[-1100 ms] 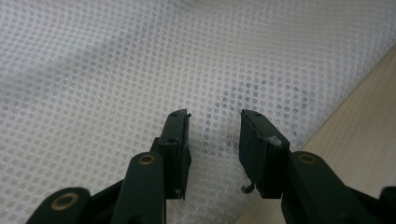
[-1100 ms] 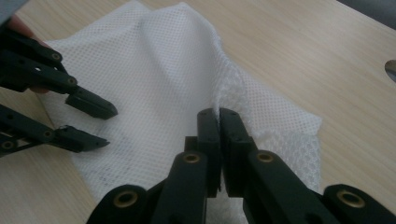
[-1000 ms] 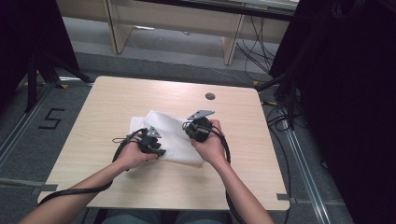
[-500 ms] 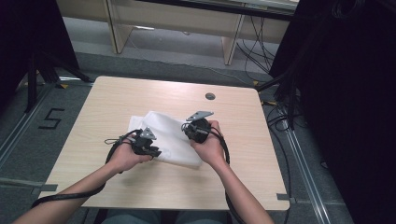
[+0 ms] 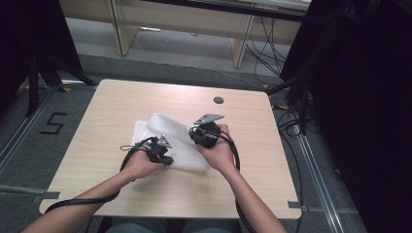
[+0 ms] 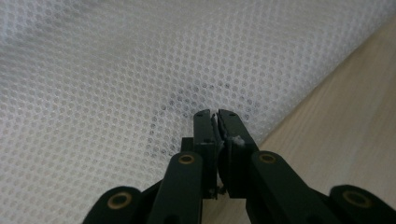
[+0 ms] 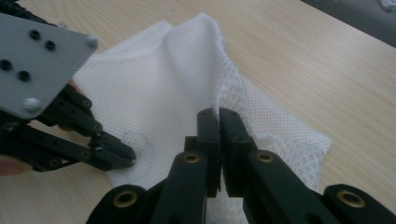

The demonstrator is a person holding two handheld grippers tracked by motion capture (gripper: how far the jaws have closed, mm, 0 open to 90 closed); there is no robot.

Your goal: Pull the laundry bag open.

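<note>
In the high view, a white mesh cloth [image 5: 170, 143] is seen lying rumpled at the middle of the table [image 5: 121, 104]; it is judged light, limp and prone to slipping, best taken at an edge or a raised fold, and the left gripper [image 5: 163, 154] is set at its near-left edge, the right gripper [image 5: 201, 136] at its right side. In the left gripper view, the jaws have just been closing and are found pinched together on a scrap of the cloth edge. In the right gripper view, the jaws are found clamped on a raised fold of the cloth.
</note>
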